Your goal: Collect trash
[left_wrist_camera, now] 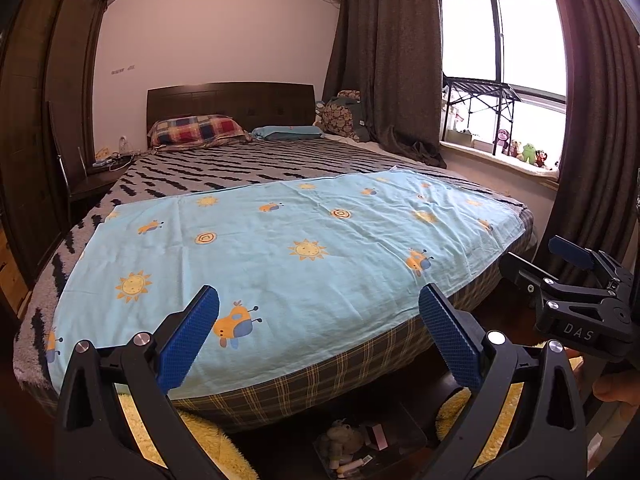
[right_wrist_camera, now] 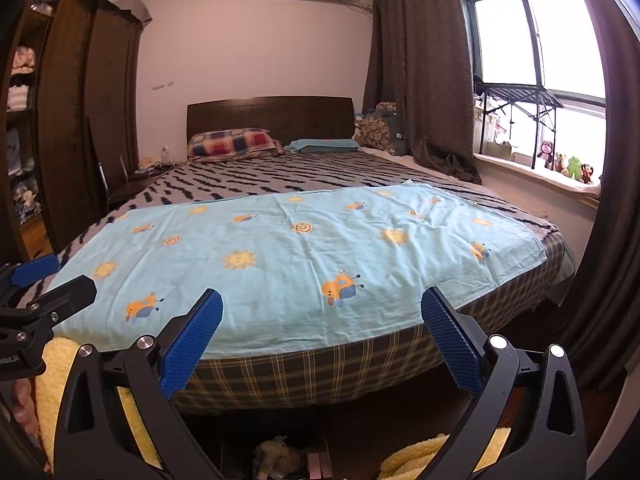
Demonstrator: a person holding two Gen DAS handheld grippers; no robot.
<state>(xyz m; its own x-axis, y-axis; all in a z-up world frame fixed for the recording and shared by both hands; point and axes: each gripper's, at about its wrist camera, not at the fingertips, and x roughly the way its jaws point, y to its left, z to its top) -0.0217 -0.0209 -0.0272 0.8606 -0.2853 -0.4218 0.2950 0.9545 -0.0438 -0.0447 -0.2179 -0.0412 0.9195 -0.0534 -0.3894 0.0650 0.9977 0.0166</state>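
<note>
the left claw [left_wrist_camera: 320, 328] is spread wide with nothing between its blue pads [left_wrist_camera: 188, 340], hanging over the foot of the bed [left_wrist_camera: 312, 380]. the right claw [right_wrist_camera: 322, 332] is spread just as wide and holds nothing either, aimed at the same end of the bed. each claw also shows at the edge of the other's view, the two held side by side and apart

the trash [left_wrist_camera: 356, 446] sits low down, under the claws, in a dark shallow tray [left_wrist_camera: 412, 436] on the floor just at the foot of the bed: a crumpled brownish wad, a pinkish box and some small pale bits, too blurred to tell further. in the right wrist view the same heap [right_wrist_camera: 280, 460] shows at the bottom edge, partly cut off

a light blue sheet [left_wrist_camera: 280, 240] printed with suns and small orange animals lies flat across the near half of the bed, over a grey cover with black zigzag marks [left_wrist_camera: 240, 168]. a checked pillow [left_wrist_camera: 196, 132] and a blue one [left_wrist_camera: 288, 132] rest by the dark headboard [left_wrist_camera: 228, 100]. yellow fluffy cloth [left_wrist_camera: 208, 440] lies on the floor either side of the tray. brown curtains [left_wrist_camera: 384, 60] hang by the window [left_wrist_camera: 500, 40], with small plush toys [left_wrist_camera: 528, 152] on the sill. a dark wardrobe [left_wrist_camera: 52, 80] stands at the left
</note>
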